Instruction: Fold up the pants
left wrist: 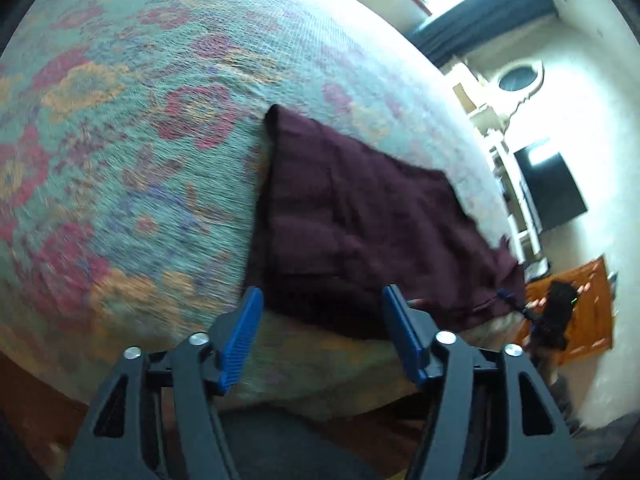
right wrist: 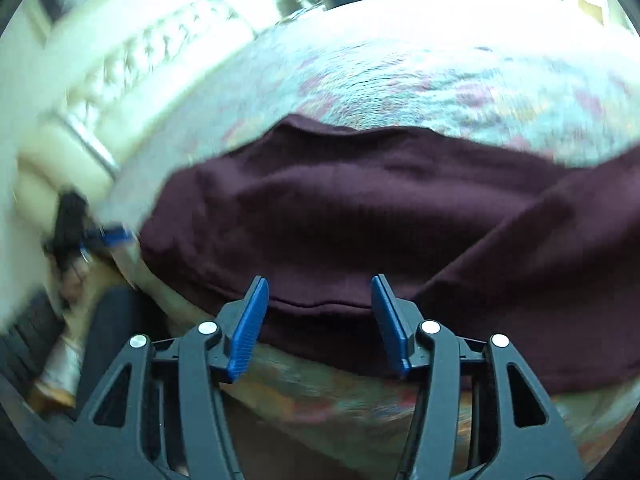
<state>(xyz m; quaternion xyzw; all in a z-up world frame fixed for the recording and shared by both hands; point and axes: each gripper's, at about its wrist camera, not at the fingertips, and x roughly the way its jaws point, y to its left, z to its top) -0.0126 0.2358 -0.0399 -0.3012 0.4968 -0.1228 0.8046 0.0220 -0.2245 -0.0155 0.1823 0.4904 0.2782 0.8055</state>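
Floral bedspread bears maroon pants; both grippers seemingly apart, empty.

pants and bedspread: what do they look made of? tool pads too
Pants: dark maroon soft knit or fleece, matte, faintly ribbed, with a stitched hem; the exact fibre is unclear. Bedspread: woven or quilted textile, matte, with a visible weave grain and a floral print. Left tool pads: blue, finely ridged, probably moulded plastic or rubber, on black arms with silver fasteners.

I see a bed under a flowered teal cover, with dark maroon pants lying flat on its near edge.
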